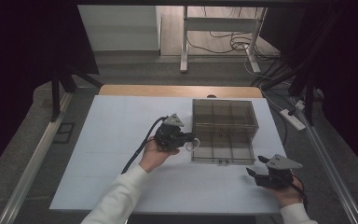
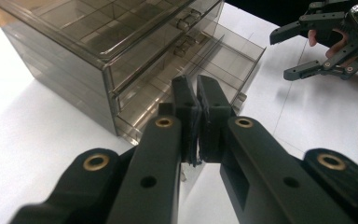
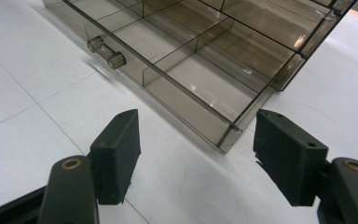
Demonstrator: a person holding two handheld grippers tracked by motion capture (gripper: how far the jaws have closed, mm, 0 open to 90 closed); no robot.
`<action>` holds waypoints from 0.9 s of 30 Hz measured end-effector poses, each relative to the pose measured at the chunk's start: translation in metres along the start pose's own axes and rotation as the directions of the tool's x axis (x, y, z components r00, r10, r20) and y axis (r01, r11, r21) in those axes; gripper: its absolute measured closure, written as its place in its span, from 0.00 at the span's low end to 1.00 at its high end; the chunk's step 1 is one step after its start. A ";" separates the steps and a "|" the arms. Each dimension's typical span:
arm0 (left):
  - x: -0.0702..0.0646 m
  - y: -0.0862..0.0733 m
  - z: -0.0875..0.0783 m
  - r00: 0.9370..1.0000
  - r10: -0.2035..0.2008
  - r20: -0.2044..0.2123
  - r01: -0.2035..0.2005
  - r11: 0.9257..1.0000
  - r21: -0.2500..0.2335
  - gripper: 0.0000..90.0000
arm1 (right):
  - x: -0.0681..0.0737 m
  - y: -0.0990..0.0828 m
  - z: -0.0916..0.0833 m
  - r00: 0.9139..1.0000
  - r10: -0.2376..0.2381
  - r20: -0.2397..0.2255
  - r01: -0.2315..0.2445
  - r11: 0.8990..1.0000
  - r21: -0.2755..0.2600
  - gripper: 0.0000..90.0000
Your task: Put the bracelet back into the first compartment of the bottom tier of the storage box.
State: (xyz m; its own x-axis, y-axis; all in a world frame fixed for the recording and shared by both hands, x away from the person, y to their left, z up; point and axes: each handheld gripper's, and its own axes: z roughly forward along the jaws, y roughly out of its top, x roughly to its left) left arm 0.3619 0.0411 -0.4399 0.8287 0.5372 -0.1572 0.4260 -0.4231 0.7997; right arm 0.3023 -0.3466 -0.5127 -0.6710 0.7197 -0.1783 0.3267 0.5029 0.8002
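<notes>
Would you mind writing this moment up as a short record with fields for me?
setting: white table
main thing: smoky clear drawer box
bottom drawer: pulled out, compartments look empty
drawer knob: on the drawer's front
left gripper: shut, nothing visibly between the jaws, at the box's left side
right gripper: open, empty, apart from the drawer, near its front right corner

White table [image 1: 112,154]; smoky clear drawer box [image 1: 223,114], bottom drawer [image 1: 223,148] pulled out
</notes>
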 end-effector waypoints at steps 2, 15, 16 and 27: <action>-0.001 0.001 0.002 1.000 0.007 0.002 -0.007 1.000 0.003 0.97 | 0.000 0.000 0.000 1.000 0.001 -0.001 -0.001 1.000 0.000 0.35; -0.007 0.005 0.023 0.999 0.023 0.023 -0.023 0.999 0.025 0.97 | 0.000 0.000 0.000 1.000 0.002 -0.003 -0.002 1.000 0.001 0.35; -0.007 0.005 0.025 0.999 0.024 0.024 -0.024 0.999 0.025 0.97 | 0.000 0.000 0.000 1.000 0.004 -0.003 -0.004 1.000 0.000 0.35; -0.007 0.005 0.037 0.999 0.022 0.032 -0.023 0.999 0.034 0.97 | 0.000 -0.001 0.000 1.000 0.006 -0.004 -0.006 1.000 -0.001 0.35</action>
State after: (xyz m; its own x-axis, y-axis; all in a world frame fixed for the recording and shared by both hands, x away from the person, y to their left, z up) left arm 0.3717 0.0079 -0.4560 0.8490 0.5041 -0.1585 0.4191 -0.4596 0.7830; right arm 0.3022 -0.3474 -0.5136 -0.6717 0.7208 -0.1711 0.3304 0.4982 0.8016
